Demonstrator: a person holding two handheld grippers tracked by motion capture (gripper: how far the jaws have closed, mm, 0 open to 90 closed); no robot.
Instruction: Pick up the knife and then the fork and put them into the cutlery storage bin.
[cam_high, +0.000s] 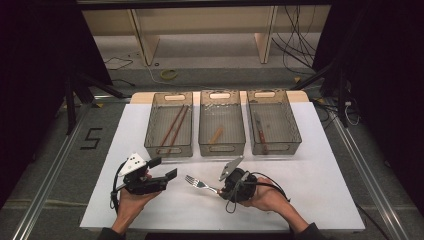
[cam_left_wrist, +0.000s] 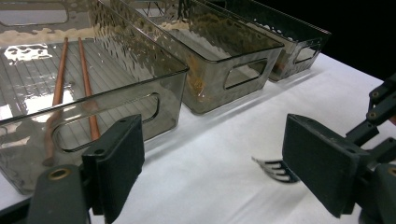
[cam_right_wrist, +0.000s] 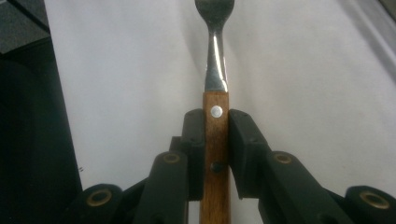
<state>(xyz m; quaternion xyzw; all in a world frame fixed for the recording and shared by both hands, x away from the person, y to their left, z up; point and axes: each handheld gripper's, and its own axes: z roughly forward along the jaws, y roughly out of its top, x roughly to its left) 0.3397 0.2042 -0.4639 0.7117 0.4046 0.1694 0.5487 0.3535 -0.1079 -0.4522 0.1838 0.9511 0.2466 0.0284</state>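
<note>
The right gripper (cam_high: 218, 190) has its fingers (cam_right_wrist: 245, 144) closed on the wooden handle of a steel fork with a riveted brown wooden handle (cam_high: 199, 184), the pads pressing on both sides just behind the rivet. The fork juts out level toward the left gripper (cam_high: 165, 170), tines clear of the white worktop (cam_high: 310, 195), near the middle of its front edge. The left gripper rests beside it with its fingers (cam_left_wrist: 119, 163) spread wide and nothing between them.

Along the far edge stand three smoky translucent plastic bins: the left bin (cam_high: 170, 125) holds two reddish-brown chopsticks (cam_high: 175, 127), the middle bin (cam_high: 222, 122) a small wooden-handled piece (cam_high: 216, 135), the right bin (cam_high: 273, 122) a wooden-handled knife (cam_high: 260, 132). Which bin suits the fork is a judgement; the middle one seems likeliest.

To do the carry well, the person should keep the clamp firm, since the grip sits far back on the handle and the heavy steel end could droop or swing. The fork should rise above the bin's near wall, travel level, then go down lengthwise along the bin before the fingers part low over the floor. The left gripper can stay clear.
</note>
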